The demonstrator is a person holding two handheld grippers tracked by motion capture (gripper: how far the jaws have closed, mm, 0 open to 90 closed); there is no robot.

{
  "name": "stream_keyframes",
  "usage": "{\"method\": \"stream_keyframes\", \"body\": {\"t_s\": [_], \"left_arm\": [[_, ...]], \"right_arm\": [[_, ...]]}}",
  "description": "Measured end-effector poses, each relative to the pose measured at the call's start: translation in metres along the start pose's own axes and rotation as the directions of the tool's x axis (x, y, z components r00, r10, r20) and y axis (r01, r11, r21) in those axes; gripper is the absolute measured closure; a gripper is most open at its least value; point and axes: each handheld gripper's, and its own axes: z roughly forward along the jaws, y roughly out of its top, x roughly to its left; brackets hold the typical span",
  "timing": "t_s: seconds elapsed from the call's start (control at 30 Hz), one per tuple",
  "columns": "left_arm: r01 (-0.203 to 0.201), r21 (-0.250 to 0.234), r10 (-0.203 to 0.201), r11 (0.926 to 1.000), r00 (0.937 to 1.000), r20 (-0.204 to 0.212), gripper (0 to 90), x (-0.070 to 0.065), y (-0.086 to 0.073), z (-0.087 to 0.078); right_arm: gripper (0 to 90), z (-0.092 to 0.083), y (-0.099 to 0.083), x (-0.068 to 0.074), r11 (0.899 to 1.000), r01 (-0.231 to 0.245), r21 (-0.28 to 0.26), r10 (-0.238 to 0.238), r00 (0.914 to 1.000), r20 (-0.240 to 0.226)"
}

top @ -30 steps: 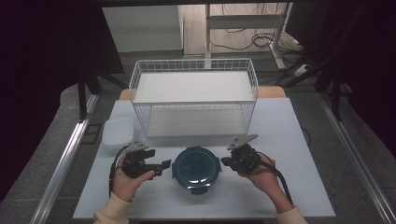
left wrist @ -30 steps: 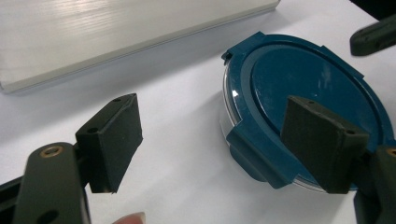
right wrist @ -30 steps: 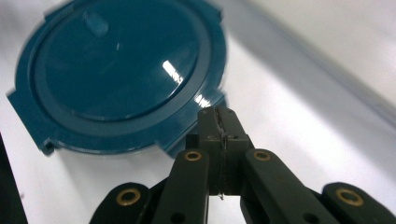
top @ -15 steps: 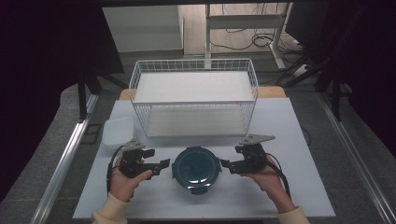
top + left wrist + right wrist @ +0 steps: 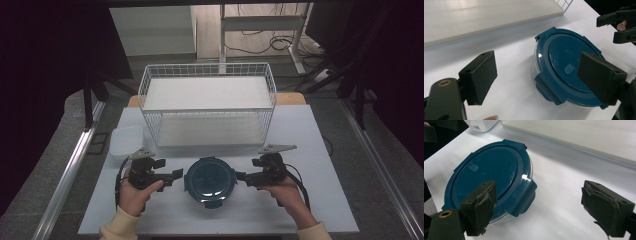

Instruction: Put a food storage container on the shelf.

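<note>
The container [image 5: 210, 179] sits at the near middle of the worktop [image 5: 320, 145], a round clear tub under a dark blue lid [image 5: 570, 67] with four clip tabs. It lies directly between the two grippers, and that is the relation the next move turns on: each gripper points inward at it from its own side, along one line across the worktop.

The left gripper [image 5: 176, 175] is just to the container's left, jaws spread wide and holding nothing. In the left gripper view the pads [image 5: 480, 75] stand apart, the lid lies ahead and to the right between them, and the near clip tab [image 5: 547, 87] faces the camera. The right gripper [image 5: 243, 177] is just to the container's right, likewise wide open and empty. In the right gripper view one pad [image 5: 482, 205] overlaps the lid's edge while the other stands over bare worktop, so the right-side tab [image 5: 526, 195] sits inside the gap.

Neither gripper touches the container as far as I can tell. From the high view both look about equally near, the right perhaps a shade closer. The container being round, it has no long axis; the tabs at left and right are the natural holds.

Farther off, a small white tub [image 5: 126, 141] stands at the left edge, and behind the container a white wire basket [image 5: 207, 107] spans the back of the worktop.
</note>
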Motion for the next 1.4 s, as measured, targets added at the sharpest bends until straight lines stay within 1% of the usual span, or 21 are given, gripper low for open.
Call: {"method": "stream_keyframes", "body": {"t_s": [0.1,0.27,0.47,0.5,0.53,0.57,0.63,0.7,0.8,0.83,0.9,0.93,1.0,1.07,1.13,1.2,1.23,1.27,1.3,1.33,1.4], "left_arm": [[0.022,0.006,-0.022,0.9997,0.9996,0.021,15.1,0.001,0.000,0.001],[0.038,0.012,-0.038,0.9992,0.9982,0.046,15.4,0.002,-0.001,0.003],[0.081,0.039,-0.084,0.9960,0.9939,0.072,15.3,0.008,-0.003,0.010],[0.098,0.043,-0.101,0.9942,0.9913,0.084,15.4,0.010,-0.004,0.012],[0.124,0.051,-0.129,0.9910,0.9858,0.107,15.3,0.012,-0.005,0.013],[0.153,0.061,-0.160,0.9863,0.9778,0.135,15.2,0.015,-0.006,0.015],[0.177,0.074,-0.187,0.9814,0.9714,0.147,14.6,0.017,-0.007,0.018],[0.188,0.092,-0.200,0.9778,0.9685,0.148,14.2,0.017,-0.009,0.022],[0.185,0.112,-0.201,0.9762,0.9675,0.153,14.0,0.015,-0.010,0.027],[0.195,0.117,-0.213,0.9739,0.9624,0.169,13.9,0.015,-0.010,0.029],[0.232,0.137,-0.257,0.9630,0.9427,0.212,13.7,0.017,-0.013,0.035],[0.242,0.147,-0.269,0.9592,0.9387,0.215,13.5,0.018,-0.014,0.038],[0.250,0.165,-0.282,0.9541,0.9367,0.208,13.7,0.019,-0.016,0.043],[0.258,0.186,-0.297,0.9479,0.9289,0.221,13.8,0.021,-0.017,0.046],[0.260,0.191,-0.300,0.9465,0.9272,0.224,14.3,0.020,-0.018,0.049],[0.268,0.198,-0.311,0.9427,0.9215,0.232,14.7,0.019,-0.019,0.051],[0.286,0.202,-0.331,0.9367,0.9114,0.244,14.9,0.020,-0.021,0.052],[0.315,0.210,-0.363,0.9256,0.8947,0.260,15.1,0.021,-0.022,0.054],[0.335,0.217,-0.386,0.9168,0.8826,0.268,15.0,0.022,-0.024,0.055],[0.347,0.226,-0.400,0.9103,0.8770,0.266,15.1,0.023,-0.025,0.057],[0.355,0.235,-0.410,0.9048,0.8760,0.254,15.8,0.023,-0.027,0.059]], "right_arm": [[12.9,0.002,0.000,0.000,1.000,-0.010,0.005,0.010,0.9999,-0.009],[12.6,0.006,-0.001,-0.001,0.999,-0.031,0.020,0.032,0.9992,-0.025],[12.2,0.011,-0.001,-0.003,0.995,-0.095,0.030,0.097,0.9938,-0.055],[12.0,0.012,-0.002,-0.004,0.994,-0.101,0.035,0.103,0.9930,-0.057],[11.7,0.014,-0.002,-0.003,0.994,-0.106,0.037,0.108,0.9925,-0.059],[11.3,0.015,-0.002,-0.003,0.993,-0.108,0.042,0.110,0.9920,-0.061],[10.5,0.019,-0.003,-0.001,0.992,-0.115,0.050,0.118,0.9905,-0.071],[9.3,0.023,-0.003,0.000,0.990,-0.130,0.061,0.135,0.9870,-0.087],[7.6,0.031,-0.004,0.000,0.984,-0.160,0.083,0.168,0.9808,-0.099],[7.5,0.034,-0.005,0.000,0.981,-0.172,0.087,0.181,0.9779,-0.105],[7.4,0.038,-0.005,0.001,0.978,-0.188,0.094,0.198,0.9730,-0.118],[7.4,0.040,-0.005,0.001,0.977,-0.193,0.096,0.204,0.9714,-0.122],[7.6,0.044,-0.005,0.002,0.973,-0.207,0.104,0.220,0.9654,-0.140],[7.5,0.048,-0.006,0.003,0.969,-0.217,0.114,0.233,0.9611,-0.149],[8.5,0.051,-0.007,0.004,0.967,-0.223,0.123,0.241,0.9575,-0.159],[9.2,0.053,-0.008,0.005,0.963,-0.236,0.128,0.255,0.9514,-0.172],[9.3,0.055,-0.008,0.005,0.961,-0.242,0.132,0.263,0.9481,-0.179],[9.3,0.056,-0.008,0.006,0.959,-0.248,0.136,0.270,0.9449,-0.185],[9.4,0.057,-0.009,0.006,0.958,-0.250,0.139,0.274,0.9434,-0.187],[9.9,0.058,-0.009,0.006,0.957,-0.254,0.143,0.278,0.9413,-0.191],[11.1,0.059,-0.009,0.007,0.954,-0.262,0.148,0.289,0.9362,-0.200]]}}
